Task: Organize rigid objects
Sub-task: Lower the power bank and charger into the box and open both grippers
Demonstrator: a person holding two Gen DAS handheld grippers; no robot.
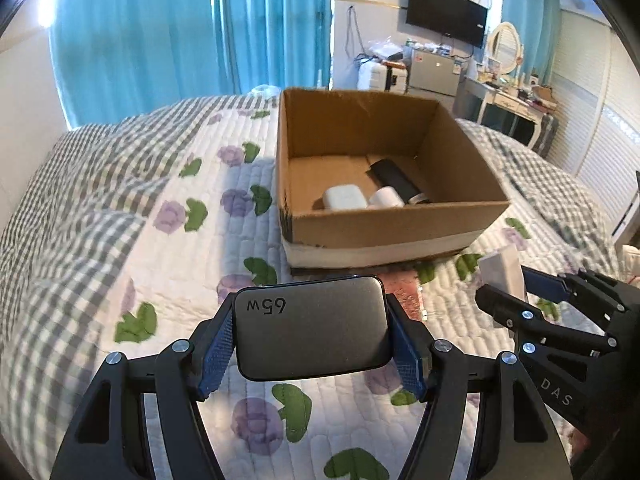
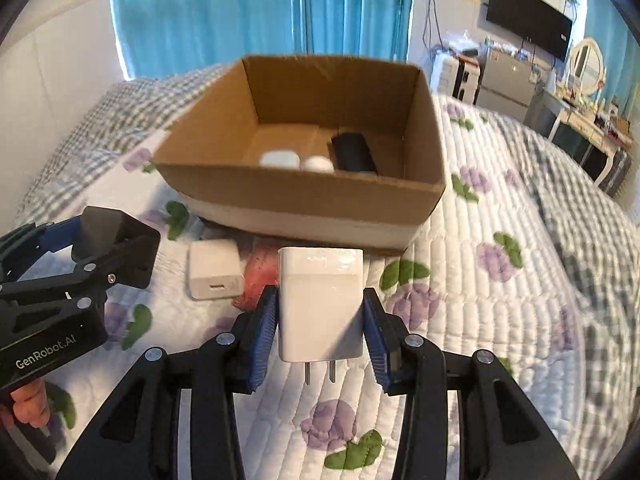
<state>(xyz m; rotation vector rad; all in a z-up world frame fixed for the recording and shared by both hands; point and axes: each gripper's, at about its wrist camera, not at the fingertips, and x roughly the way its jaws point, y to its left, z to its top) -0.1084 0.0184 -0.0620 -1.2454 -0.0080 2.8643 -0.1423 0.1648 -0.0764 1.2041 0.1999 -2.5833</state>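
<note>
My left gripper (image 1: 310,330) is shut on a grey 65W charger (image 1: 312,326), held above the quilt in front of the cardboard box (image 1: 384,216). My right gripper (image 2: 320,320) is shut on a white plug charger (image 2: 320,304), prongs toward the camera, also in front of the box (image 2: 304,200). Inside the box lie a white earbud case (image 1: 344,197), a white round object (image 1: 386,197) and a black rectangular object (image 1: 394,178). The right gripper with its white charger (image 1: 502,276) shows at the right of the left wrist view. The left gripper (image 2: 104,248) shows at the left of the right wrist view.
A second white charger (image 2: 216,270) and a pink object (image 2: 260,272) lie on the quilt just before the box. The flowered quilt (image 2: 500,300) covers the bed. A dresser, fridge and TV (image 1: 446,14) stand at the far right; blue curtains hang behind.
</note>
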